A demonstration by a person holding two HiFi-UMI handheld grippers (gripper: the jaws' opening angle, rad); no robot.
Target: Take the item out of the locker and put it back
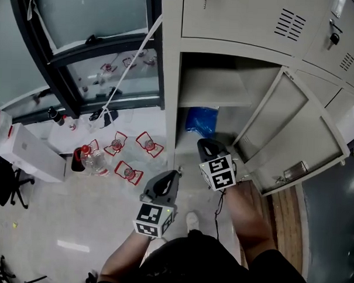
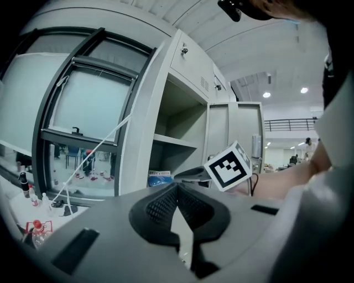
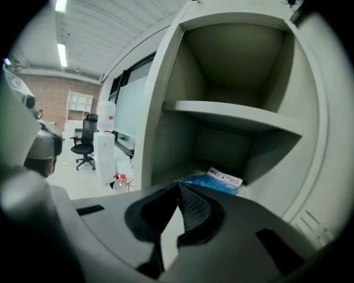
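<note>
The left gripper point(image 1: 174, 176) is nearest the person, held in front of the locker point(image 1: 169, 61) with its jaws together and nothing between them. Just ahead, the right gripper point(image 1: 205, 145) points into the open compartment, its jaws also closed and empty. Beyond it, the blue packet point(image 3: 213, 183) lies untouched on the compartment floor beneath the shelf point(image 3: 238, 116). The door point(image 1: 294, 134) stands swung out to the right. Farther left, bottles point(image 1: 91, 159) stand on the floor below a window point(image 1: 83, 16).

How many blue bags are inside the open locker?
1. The blue bag lies on the locker's lower level, below the shelf. Others could hide behind the door.
</note>
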